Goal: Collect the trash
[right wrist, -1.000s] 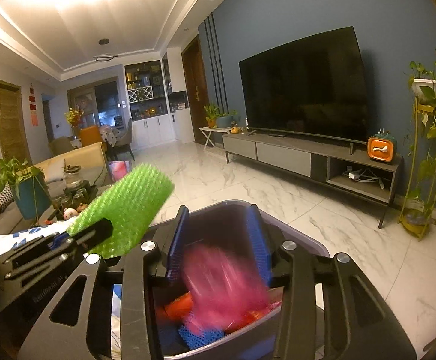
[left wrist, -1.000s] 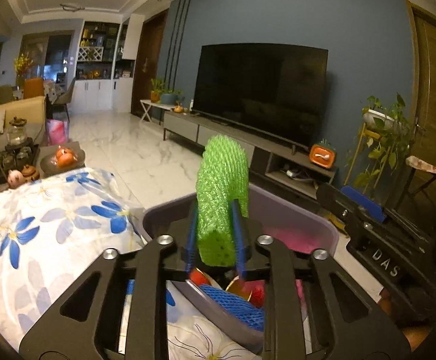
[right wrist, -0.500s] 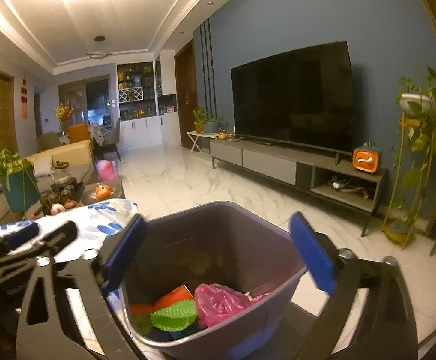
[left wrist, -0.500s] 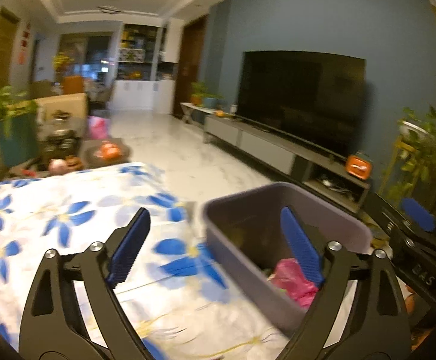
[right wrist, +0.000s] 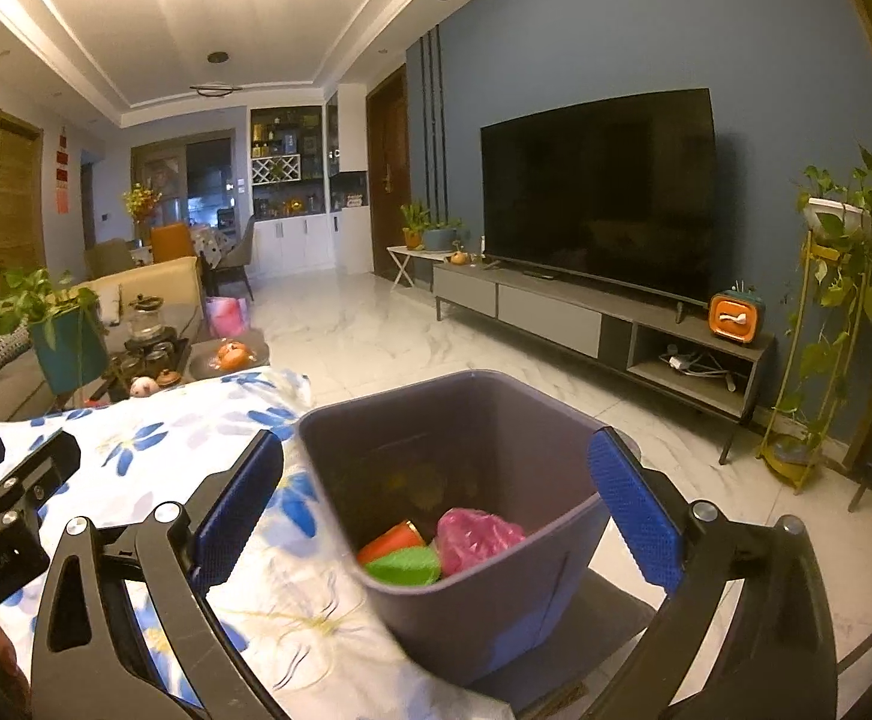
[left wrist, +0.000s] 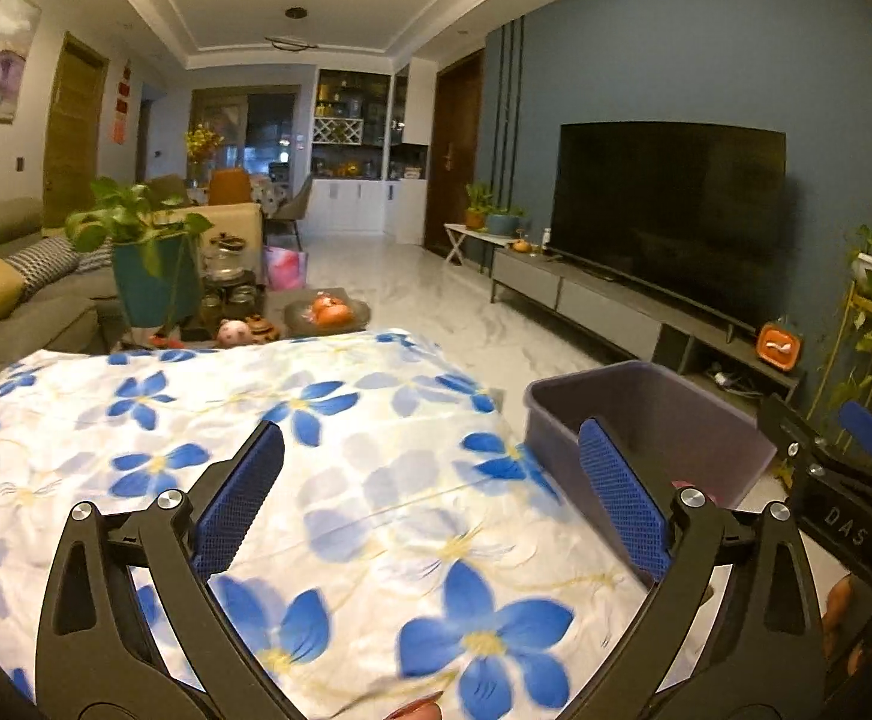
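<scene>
The left claw point(left wrist: 430, 504) hangs with its jaws spread wide and empty over the flowered cloth point(left wrist: 328, 468) on the tabletop, the purple bin point(left wrist: 646, 420) at its 2 o'clock. The right claw point(right wrist: 436, 504) is likewise spread wide and holds nothing, its blue pads point(right wrist: 634, 516) either side of the bin point(right wrist: 496, 600). Inside lie an orange piece point(right wrist: 389, 540), a green foam net point(right wrist: 405, 567) and a pink bag point(right wrist: 477, 537), bunched toward 6 o'clock.
</scene>
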`<control>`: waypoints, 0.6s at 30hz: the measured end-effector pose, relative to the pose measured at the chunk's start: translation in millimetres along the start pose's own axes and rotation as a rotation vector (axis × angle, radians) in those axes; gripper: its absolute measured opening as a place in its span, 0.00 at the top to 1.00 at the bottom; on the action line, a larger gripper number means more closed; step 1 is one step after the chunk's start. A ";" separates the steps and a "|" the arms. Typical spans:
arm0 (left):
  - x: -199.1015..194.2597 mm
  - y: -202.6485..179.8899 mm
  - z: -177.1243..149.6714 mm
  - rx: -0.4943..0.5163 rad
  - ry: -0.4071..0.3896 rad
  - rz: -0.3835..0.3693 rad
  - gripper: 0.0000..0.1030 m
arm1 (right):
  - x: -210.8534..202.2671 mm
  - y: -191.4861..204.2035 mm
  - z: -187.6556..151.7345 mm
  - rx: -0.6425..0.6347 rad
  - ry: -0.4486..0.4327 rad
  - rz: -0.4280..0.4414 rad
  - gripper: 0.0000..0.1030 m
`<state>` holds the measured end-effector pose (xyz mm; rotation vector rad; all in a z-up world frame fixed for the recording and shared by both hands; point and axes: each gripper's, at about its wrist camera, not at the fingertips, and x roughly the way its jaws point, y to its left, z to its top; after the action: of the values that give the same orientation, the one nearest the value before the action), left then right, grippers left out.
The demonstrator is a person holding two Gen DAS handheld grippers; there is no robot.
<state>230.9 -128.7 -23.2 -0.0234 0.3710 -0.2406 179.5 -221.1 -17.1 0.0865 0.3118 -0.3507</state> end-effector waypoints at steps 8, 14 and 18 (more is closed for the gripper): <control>-51.5 26.2 -7.4 -0.002 -0.002 0.048 0.06 | -44.0 15.8 -12.1 -0.017 -0.028 0.031 0.05; -87.4 45.5 -14.1 -0.012 -0.014 0.085 0.06 | -79.4 32.0 -18.8 -0.028 -0.035 0.061 0.05; -113.5 57.9 -20.8 -0.014 -0.029 0.094 0.06 | -100.7 45.5 -25.1 -0.043 -0.022 0.076 0.05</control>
<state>134.1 -45.1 -6.0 -0.0232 0.3437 -0.1450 98.5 -142.5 -7.8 0.0521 0.2933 -0.2697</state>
